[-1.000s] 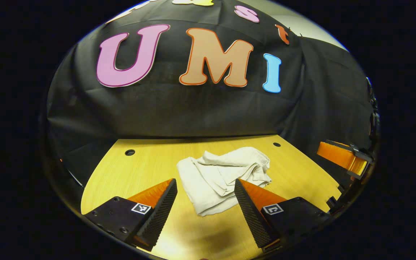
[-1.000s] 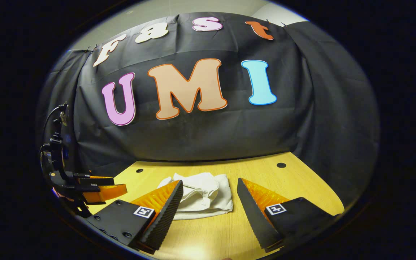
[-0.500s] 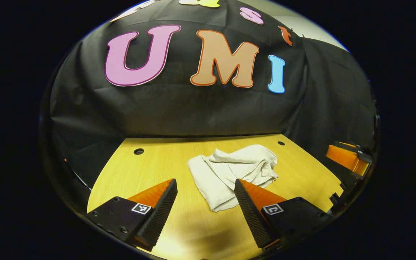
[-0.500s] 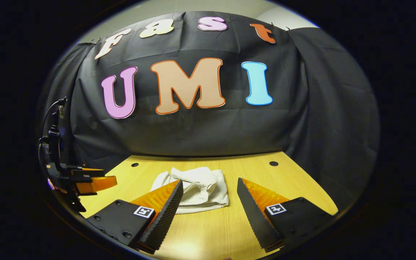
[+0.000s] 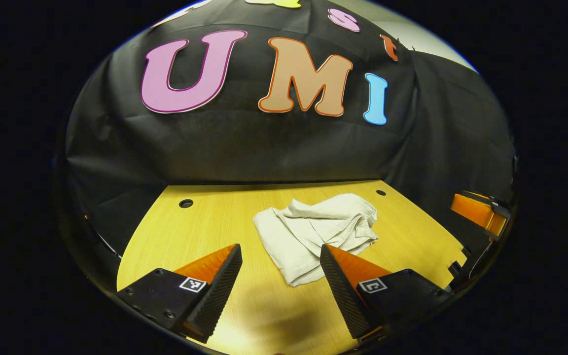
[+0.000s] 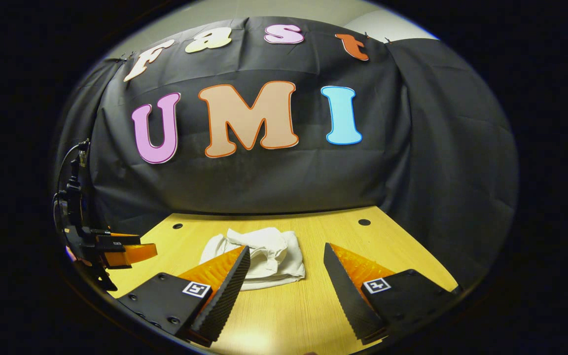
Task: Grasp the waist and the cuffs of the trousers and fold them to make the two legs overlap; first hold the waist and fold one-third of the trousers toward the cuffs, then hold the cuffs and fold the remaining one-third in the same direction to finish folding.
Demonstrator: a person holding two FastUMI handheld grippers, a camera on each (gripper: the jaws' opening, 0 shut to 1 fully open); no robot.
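The trousers (image 5: pixel 316 234) lie bunched on the counter (image 5: pixel 205 227), ahead of both hand-held grippers, whose jaws stand apart and empty. I judge nothing is folded (waist and cuffs are indistinguishable), so I spread the heap flat before gripping any edge.

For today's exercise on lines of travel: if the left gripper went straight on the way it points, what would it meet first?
Probably the trousers, lying bunched on the table just beyond the open left gripper; depth is uncertain.
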